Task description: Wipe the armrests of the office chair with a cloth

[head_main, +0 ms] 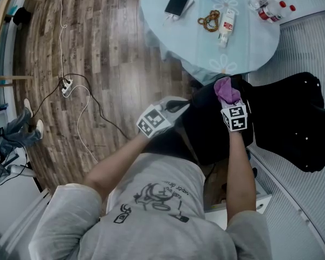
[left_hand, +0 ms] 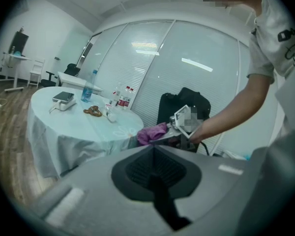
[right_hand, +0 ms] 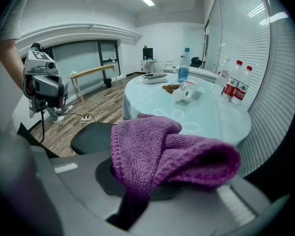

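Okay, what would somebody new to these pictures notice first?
The purple cloth, clamped in the right gripper above the black office chair, stands out most. Beyond it is a round table with a pale cover, holding a smartphone and bottles. The left gripper, jaws together and empty, is at the chair's left side.

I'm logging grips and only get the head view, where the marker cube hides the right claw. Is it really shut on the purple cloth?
Observer: Yes. In the right gripper view the right claw is shut on the purple cloth, which bunches up over it.
Operator: And the left claw?
Observer: Left gripper view shows the left claw shut, nothing in it.
Operator: Is the cloth touching the chair?
Observer: Contact unclear; a black chair pad lies just past the cloth's left edge.
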`<state>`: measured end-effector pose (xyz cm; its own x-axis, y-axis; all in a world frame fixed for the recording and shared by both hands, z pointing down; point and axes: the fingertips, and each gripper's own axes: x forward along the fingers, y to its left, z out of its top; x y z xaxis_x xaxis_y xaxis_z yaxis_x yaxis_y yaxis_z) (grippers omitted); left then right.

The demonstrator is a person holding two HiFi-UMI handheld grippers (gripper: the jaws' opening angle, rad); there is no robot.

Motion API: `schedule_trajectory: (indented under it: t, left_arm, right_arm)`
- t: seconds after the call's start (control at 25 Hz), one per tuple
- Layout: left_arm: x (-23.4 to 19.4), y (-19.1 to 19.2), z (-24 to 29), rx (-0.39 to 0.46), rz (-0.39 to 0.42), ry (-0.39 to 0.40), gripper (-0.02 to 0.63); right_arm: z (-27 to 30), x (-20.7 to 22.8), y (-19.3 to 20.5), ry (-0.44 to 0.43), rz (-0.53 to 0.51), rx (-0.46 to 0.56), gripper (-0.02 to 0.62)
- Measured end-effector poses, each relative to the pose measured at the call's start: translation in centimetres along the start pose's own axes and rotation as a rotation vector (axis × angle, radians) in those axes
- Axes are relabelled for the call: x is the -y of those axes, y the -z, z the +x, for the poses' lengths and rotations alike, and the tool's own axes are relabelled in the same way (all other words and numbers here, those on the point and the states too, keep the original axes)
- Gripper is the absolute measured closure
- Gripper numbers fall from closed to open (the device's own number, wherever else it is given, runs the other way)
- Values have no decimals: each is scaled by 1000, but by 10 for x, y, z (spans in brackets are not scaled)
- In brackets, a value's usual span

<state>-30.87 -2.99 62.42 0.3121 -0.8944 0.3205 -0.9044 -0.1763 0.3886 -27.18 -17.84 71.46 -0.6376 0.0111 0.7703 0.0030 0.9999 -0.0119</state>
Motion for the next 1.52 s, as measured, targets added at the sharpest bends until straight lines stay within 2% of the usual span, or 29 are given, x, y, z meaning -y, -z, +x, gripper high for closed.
schedule_trajectory:
  t: [0.36,0.6,0.76,1.08,1.32,1.52]
  left_arm:
    - [-5,1,-5,6,-10,-4,605]
    - [-5,-1,-7,10,-12,-2,605]
    - [-2,0,-7,8,-11,6,605]
    - [-6,10,-5,-18,-11,7,606]
    - [-6,7,-1,-4,-9,8,606]
    - [-6,5,3,-5,-5,5,605]
  right_arm:
    - [1,61,8,96,8,-79,561]
    - [0,61,6,132,36,-81,565]
    - [-1,34,3,115,16,-51,566]
    - [0,-45,-4,-14,-96,-19,566]
    - [-2,-94,-8,-86,-133,4,566]
    - [-3,-133,-12,-159,-214,12,566]
